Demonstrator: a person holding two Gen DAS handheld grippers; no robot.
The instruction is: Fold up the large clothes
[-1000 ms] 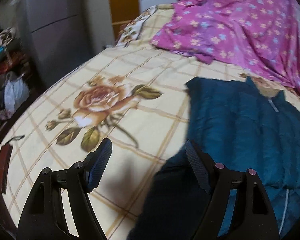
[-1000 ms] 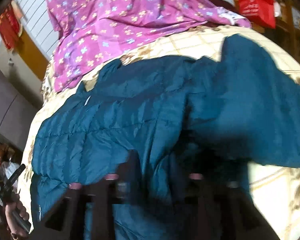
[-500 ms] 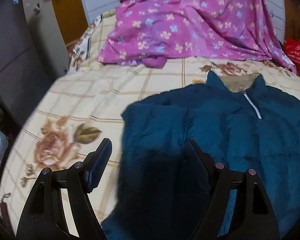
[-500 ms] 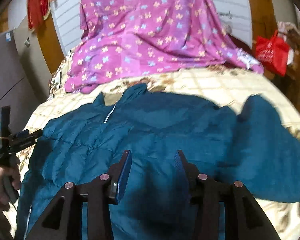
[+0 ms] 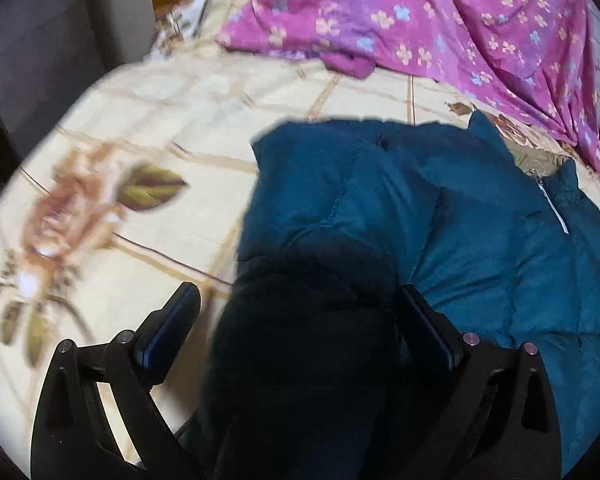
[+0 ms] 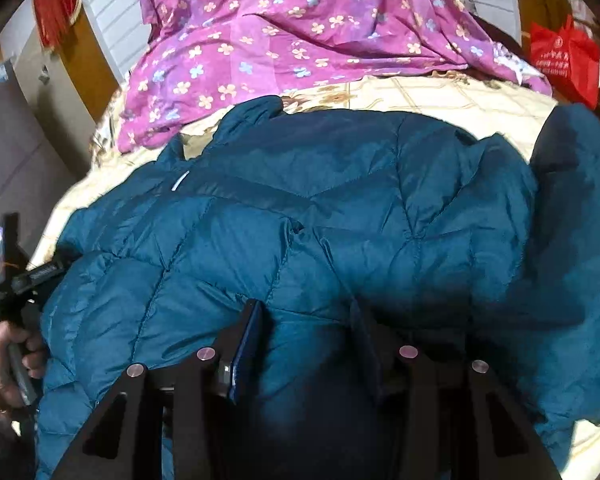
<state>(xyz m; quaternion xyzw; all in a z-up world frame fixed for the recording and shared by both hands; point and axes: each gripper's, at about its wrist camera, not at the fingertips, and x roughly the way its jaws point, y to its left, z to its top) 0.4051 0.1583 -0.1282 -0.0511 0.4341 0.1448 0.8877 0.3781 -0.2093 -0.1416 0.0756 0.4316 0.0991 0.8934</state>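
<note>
A teal quilted puffer jacket (image 5: pixel 480 240) lies spread on the bed, collar and zipper toward the far side; it also fills the right wrist view (image 6: pixel 340 208). Its left sleeve (image 5: pixel 324 200) is folded inward over the body. My left gripper (image 5: pixel 300 312) is open, with dark jacket fabric bulging between its fingers. My right gripper (image 6: pixel 306 328) is open above the jacket's lower middle, with fabric between its fingers. The right sleeve (image 6: pixel 580 208) lies out to the right.
The bed (image 5: pixel 160 112) has a cream checked sheet with rose prints. A purple floral quilt (image 6: pixel 300 32) is heaped at the far side. A red bag (image 6: pixel 564 60) hangs at the right. A grey cabinet (image 5: pixel 32 40) stands left of the bed.
The left gripper swung right from the bare sheet onto the jacket's folded sleeve and came closer. The right gripper moved lower and closer over the jacket body. Both jaws stayed open.
</note>
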